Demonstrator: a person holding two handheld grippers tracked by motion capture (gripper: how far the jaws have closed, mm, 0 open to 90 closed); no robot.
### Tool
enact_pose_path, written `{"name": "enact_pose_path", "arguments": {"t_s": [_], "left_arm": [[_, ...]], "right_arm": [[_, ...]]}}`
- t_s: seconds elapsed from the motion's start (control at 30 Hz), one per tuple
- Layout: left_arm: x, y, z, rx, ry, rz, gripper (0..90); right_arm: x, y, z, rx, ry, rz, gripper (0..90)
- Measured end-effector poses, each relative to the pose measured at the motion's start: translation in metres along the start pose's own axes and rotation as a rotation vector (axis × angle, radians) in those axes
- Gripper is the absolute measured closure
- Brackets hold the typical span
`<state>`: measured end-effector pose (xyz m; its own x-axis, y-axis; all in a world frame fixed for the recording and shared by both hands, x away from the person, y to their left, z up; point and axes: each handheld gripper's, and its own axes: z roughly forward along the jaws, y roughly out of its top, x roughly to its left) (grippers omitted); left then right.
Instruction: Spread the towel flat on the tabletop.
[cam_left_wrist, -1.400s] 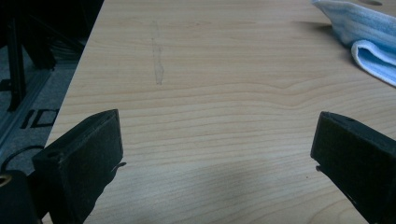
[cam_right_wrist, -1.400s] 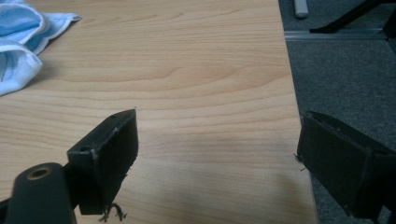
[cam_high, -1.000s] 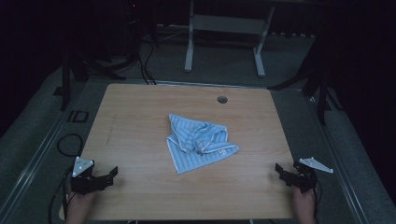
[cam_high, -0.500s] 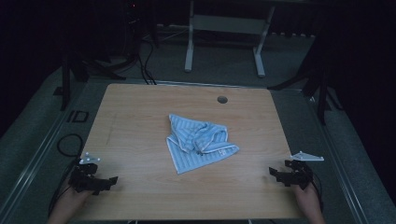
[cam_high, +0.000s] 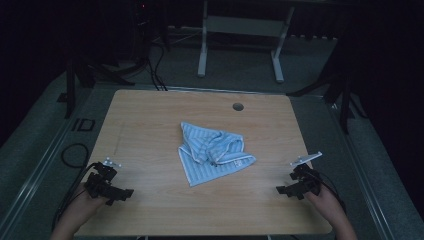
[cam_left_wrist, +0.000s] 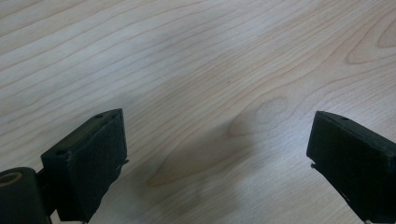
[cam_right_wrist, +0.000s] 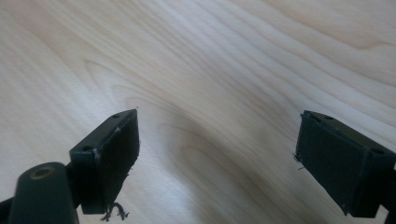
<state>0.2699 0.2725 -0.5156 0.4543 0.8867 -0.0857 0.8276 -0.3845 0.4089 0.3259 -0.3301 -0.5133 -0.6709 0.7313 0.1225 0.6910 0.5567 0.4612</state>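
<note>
Tongs, left: left tongs are hovering at the near left corner of the counter, jaws standing wide apart and gripping nothing; in the left gripper view bare wood grain is showing between the two black pads.
Tongs, right: right tongs are sitting at the near right edge, jaws likewise gaping wide with nothing between them; the right gripper view is looking down on plain pale wood.
Cloth: a light blue cloth with fine white stripes is lying crumpled near the middle of the counter, well apart from both tongs and roughly between them.
Cloth, look: it is bunching into loose folds toward the far side, with a pale hem curling across it and one flat pointed corner reaching toward the near edge.
Writing: no readable lettering is showing on the cloth or the tongs.
Counter: a small round hole is sitting near the far edge, beyond the cloth.
Hands: a hand is holding each of the tongs from the near edge.
</note>
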Motion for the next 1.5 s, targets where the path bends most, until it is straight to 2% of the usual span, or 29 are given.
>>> {"name": "enact_pose_path", "arguments": {"t_s": [0.1,0.17,0.2,0.3,0.33,0.4,0.43,0.5,0.6,0.7,0.87,0.93,1.03,1.13,1.27,1.37,1.5], "left_arm": [[-0.005,0.010,0.003,0.011,-0.021,0.017,4.9],[-0.009,0.017,0.005,0.014,-0.033,0.043,4.9],[-0.009,0.017,0.005,0.014,-0.033,0.043,4.9],[-0.023,0.032,0.011,0.023,-0.052,0.089,5.8],[-0.025,0.035,0.012,0.023,-0.061,0.093,6.3],[-0.029,0.039,0.015,0.031,-0.067,0.107,6.3],[-0.037,0.047,0.019,0.041,-0.073,0.137,6.3],[-0.045,0.054,0.023,0.054,-0.079,0.169,6.3],[-0.056,0.064,0.028,0.064,-0.082,0.205,8.0],[-0.068,0.073,0.032,0.067,-0.077,0.243,12.2],[-0.081,0.092,0.038,0.047,-0.094,0.272,12.7],[-0.085,0.099,0.041,0.047,-0.090,0.279,13.9],[-0.093,0.108,0.045,0.033,-0.104,0.290,14.1],[-0.102,0.116,0.048,0.014,-0.098,0.304,15.1],[-0.115,0.129,0.053,0.009,-0.097,0.329,17.8],[-0.119,0.135,0.058,0.018,-0.087,0.336,20.1],[-0.121,0.145,0.065,-0.004,-0.084,0.317,22.9]], "right_arm": [[0.005,0.009,0.003,0.017,0.012,-0.020,13.5],[0.010,0.014,0.005,0.032,-0.007,-0.035,12.9],[0.010,0.014,0.005,0.032,-0.007,-0.035,12.9],[0.014,0.025,0.014,0.077,-0.022,-0.043,13.3],[0.017,0.029,0.018,0.097,-0.028,-0.074,13.3],[0.017,0.029,0.018,0.097,-0.028,-0.074,13.3],[0.019,0.031,0.019,0.098,-0.016,-0.084,13.4],[0.024,0.038,0.024,0.121,-0.022,-0.120,15.3],[0.029,0.043,0.027,0.150,-0.026,-0.158,19.4],[0.034,0.051,0.031,0.178,-0.016,-0.192,19.4],[0.042,0.066,0.034,0.171,-0.010,-0.238,24.0],[0.049,0.074,0.034,0.149,-0.037,-0.289,30.6],[0.058,0.085,0.036,0.128,-0.036,-0.337,38.2],[0.068,0.097,0.040,0.120,-0.042,-0.382,41.2],[0.079,0.113,0.048,0.109,-0.037,-0.424,42.3],[0.086,0.126,0.054,0.110,-0.036,-0.445,42.4],[0.095,0.145,0.062,0.104,-0.035,-0.468,42.4]]}}
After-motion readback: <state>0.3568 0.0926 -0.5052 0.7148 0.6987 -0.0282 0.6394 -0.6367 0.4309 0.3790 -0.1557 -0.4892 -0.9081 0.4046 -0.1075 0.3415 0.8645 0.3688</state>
